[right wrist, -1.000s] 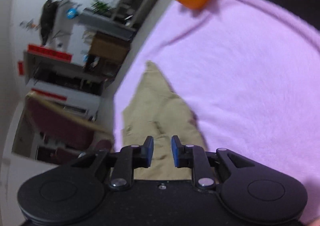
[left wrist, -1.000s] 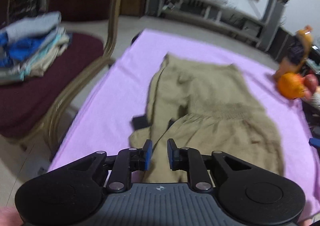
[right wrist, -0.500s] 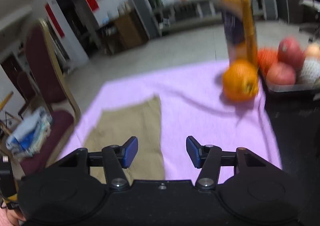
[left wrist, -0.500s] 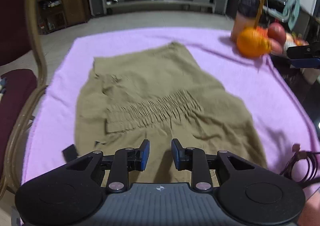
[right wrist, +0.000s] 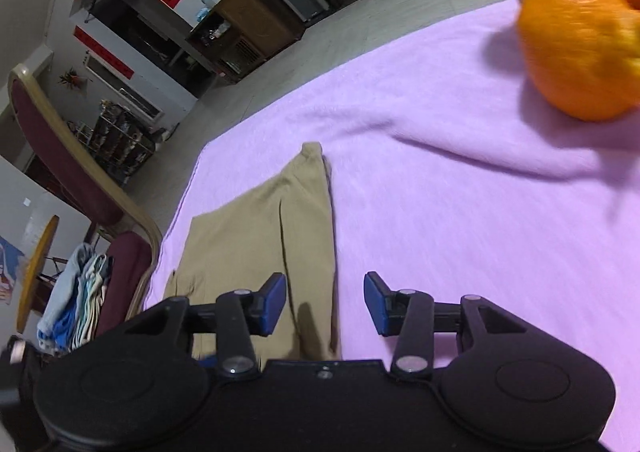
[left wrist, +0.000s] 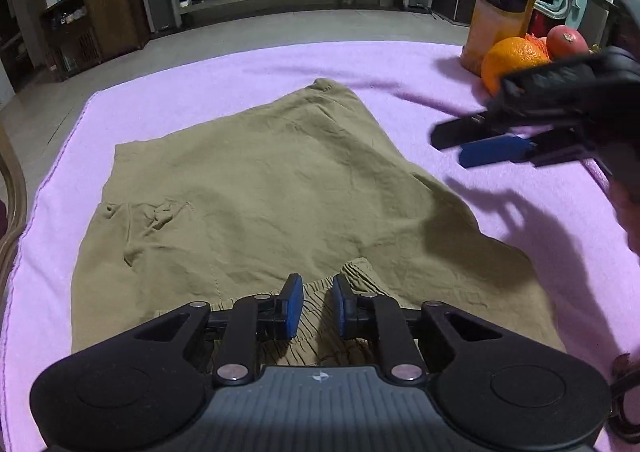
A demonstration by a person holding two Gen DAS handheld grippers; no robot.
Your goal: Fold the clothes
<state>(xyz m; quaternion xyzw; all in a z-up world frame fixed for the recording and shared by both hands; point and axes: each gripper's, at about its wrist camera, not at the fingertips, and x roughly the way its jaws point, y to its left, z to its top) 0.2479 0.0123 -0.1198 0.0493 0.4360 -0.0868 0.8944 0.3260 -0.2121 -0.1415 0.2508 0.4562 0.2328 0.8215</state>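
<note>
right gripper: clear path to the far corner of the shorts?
Probably yes. The right gripper is open above the purple cloth, and the shorts' far corner lies flat ahead with nothing on it. The orange sits well off to the side.

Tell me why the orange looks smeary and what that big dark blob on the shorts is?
In the right wrist view the orange is smeared, likely by camera motion; the shorts there look sharper. In the left wrist view the dark blob on the shorts is a shadow, probably cast by the right gripper hovering above, itself a bit blurred. Both views bend straight lines, being fisheye.
</note>
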